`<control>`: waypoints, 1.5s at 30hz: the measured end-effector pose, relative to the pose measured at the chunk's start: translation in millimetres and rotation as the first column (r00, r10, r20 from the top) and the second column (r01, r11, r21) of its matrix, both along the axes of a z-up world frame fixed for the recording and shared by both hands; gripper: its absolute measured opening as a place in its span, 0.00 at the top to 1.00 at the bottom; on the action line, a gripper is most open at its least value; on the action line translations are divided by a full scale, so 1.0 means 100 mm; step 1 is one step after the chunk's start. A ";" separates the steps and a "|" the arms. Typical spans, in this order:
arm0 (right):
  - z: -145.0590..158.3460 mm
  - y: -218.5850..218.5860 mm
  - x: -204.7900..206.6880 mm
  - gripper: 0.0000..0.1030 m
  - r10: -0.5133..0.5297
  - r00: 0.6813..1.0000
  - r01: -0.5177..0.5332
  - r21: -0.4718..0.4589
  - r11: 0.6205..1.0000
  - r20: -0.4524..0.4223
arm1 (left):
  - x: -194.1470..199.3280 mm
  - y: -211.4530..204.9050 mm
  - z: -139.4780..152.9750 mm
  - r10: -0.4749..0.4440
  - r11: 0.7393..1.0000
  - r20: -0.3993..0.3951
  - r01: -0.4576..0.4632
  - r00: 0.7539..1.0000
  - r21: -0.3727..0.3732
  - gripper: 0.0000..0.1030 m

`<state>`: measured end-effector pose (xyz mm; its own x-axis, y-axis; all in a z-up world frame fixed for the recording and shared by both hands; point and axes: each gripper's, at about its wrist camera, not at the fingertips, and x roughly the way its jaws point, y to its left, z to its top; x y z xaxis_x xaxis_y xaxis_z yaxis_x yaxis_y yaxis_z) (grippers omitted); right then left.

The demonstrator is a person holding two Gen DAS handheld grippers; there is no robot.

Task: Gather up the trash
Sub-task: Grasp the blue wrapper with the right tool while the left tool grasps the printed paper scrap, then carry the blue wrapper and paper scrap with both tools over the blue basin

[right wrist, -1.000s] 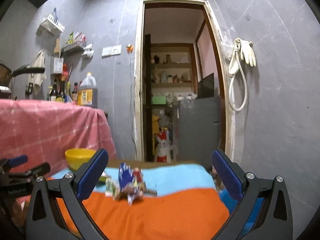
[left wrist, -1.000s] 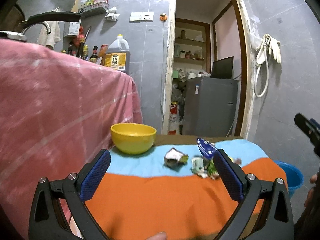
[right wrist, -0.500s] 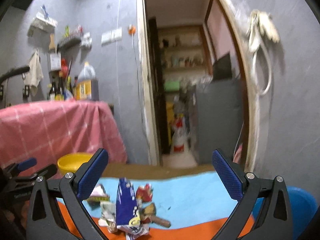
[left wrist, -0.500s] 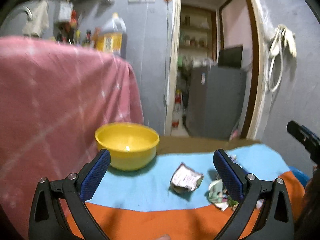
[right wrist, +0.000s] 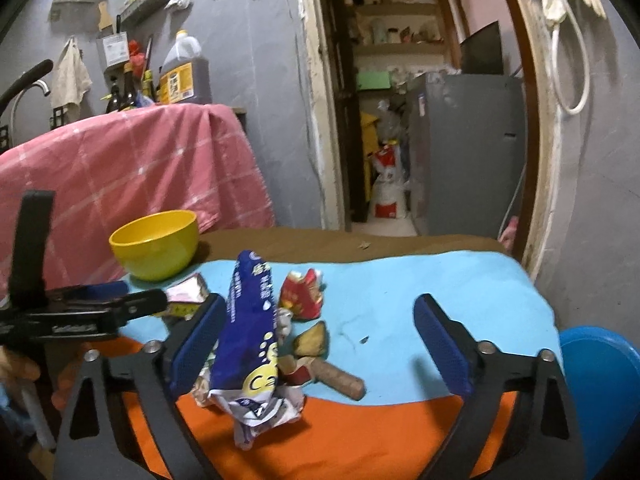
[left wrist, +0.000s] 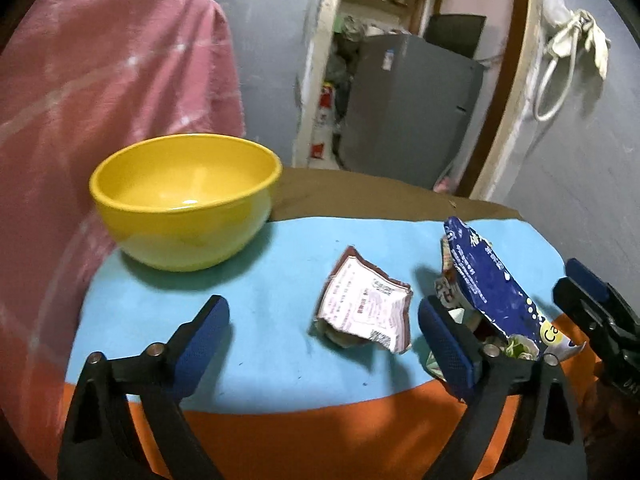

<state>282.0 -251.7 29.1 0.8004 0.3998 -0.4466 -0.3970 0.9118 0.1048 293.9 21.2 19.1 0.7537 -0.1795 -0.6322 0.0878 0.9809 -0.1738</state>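
Trash lies on the blue-and-orange tablecloth [left wrist: 260,280]. A crumpled pink-white wrapper [left wrist: 366,306] sits between the fingers of my left gripper [left wrist: 324,336], untouched; the jaws are wide and closing. A tall blue snack bag [right wrist: 250,332] stands by the left finger of my right gripper [right wrist: 320,340], whose jaws are also closing around a red wrapper [right wrist: 302,292], a brown scrap [right wrist: 312,338] and a brown stick [right wrist: 338,378], gripping nothing. The blue snack bag [left wrist: 486,284] shows to the right in the left wrist view, with the right gripper [left wrist: 596,308] beyond it.
A yellow bowl [left wrist: 184,200] stands at the cloth's far left, beside a pink checked cloth [left wrist: 100,80] over a counter. A blue bin [right wrist: 600,384] sits off the table's right edge. Behind is a doorway with a grey fridge [right wrist: 464,148]. The left gripper [right wrist: 80,308] shows at left.
Both grippers have moved forward and tipped down toward the trash, which now looms larger. Their jaws have narrowed slightly.
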 end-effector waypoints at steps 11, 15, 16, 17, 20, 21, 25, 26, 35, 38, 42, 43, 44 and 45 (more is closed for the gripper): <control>-0.13 0.24 0.05 0.57 0.165 0.980 -0.168 -0.015 0.986 -0.108 | 0.17 -0.11 -0.05 -0.105 0.994 -0.074 0.103 0.992 -0.026 0.48; -0.19 0.28 0.06 0.64 0.200 0.969 -0.203 -0.008 0.979 -0.143 | 0.20 -0.10 -0.05 -0.119 0.992 -0.083 0.115 0.989 -0.046 0.56; -0.19 0.29 0.06 0.68 0.202 0.969 -0.206 -0.008 0.979 -0.144 | 0.19 -0.10 -0.04 -0.118 0.992 -0.080 0.115 0.990 -0.046 0.57; -0.19 0.29 0.05 0.69 0.205 0.968 -0.208 -0.008 0.978 -0.143 | 0.17 -0.10 -0.03 -0.119 0.992 -0.078 0.116 0.990 -0.047 0.58; -0.20 0.28 0.02 0.70 0.209 0.969 -0.212 -0.011 0.977 -0.135 | 0.13 -0.10 -0.02 -0.116 0.993 -0.072 0.113 0.991 -0.045 0.60; -0.21 0.28 0.01 0.71 0.210 0.969 -0.214 -0.013 0.977 -0.131 | 0.11 -0.10 -0.01 -0.113 0.993 -0.068 0.110 0.991 -0.046 0.60; -0.18 0.25 -0.04 0.72 0.210 0.972 -0.212 -0.006 0.977 -0.103 | 0.03 -0.12 0.04 -0.098 0.994 -0.040 0.096 0.994 -0.044 0.60; -0.18 0.24 -0.06 0.72 0.208 0.973 -0.210 -0.003 0.978 -0.096 | 0.02 -0.12 0.05 -0.093 0.995 -0.033 0.091 0.995 -0.042 0.60; -0.05 0.00 -0.16 0.72 0.160 0.987 -0.161 0.091 0.983 0.011 | -0.18 -0.25 0.33 -0.062 0.996 0.097 0.068 0.993 -0.058 0.60; 0.04 -0.14 -0.21 0.72 0.117 0.991 -0.124 0.122 0.985 0.064 | -0.21 -0.39 0.44 -0.074 0.994 0.142 0.084 0.987 -0.068 0.60; 0.19 -0.42 -0.29 0.72 0.026 0.990 -0.049 0.168 0.985 0.139 | -0.18 -0.66 0.59 -0.111 0.988 0.182 0.129 0.977 -0.091 0.60; 0.21 -0.49 -0.30 0.72 0.007 0.989 -0.033 0.171 0.985 0.150 | -0.16 -0.76 0.63 -0.124 0.985 0.187 0.144 0.974 -0.093 0.60; 0.24 -0.59 -0.32 0.72 -0.026 0.986 -0.003 0.177 0.984 0.164 | -0.13 -0.86 0.66 -0.138 0.983 0.191 0.158 0.972 -0.094 0.60; 0.26 -0.65 -0.33 0.72 -0.053 0.983 0.020 0.181 0.983 0.175 | -0.13 -0.97 0.69 -0.153 0.980 0.195 0.174 0.969 -0.095 0.60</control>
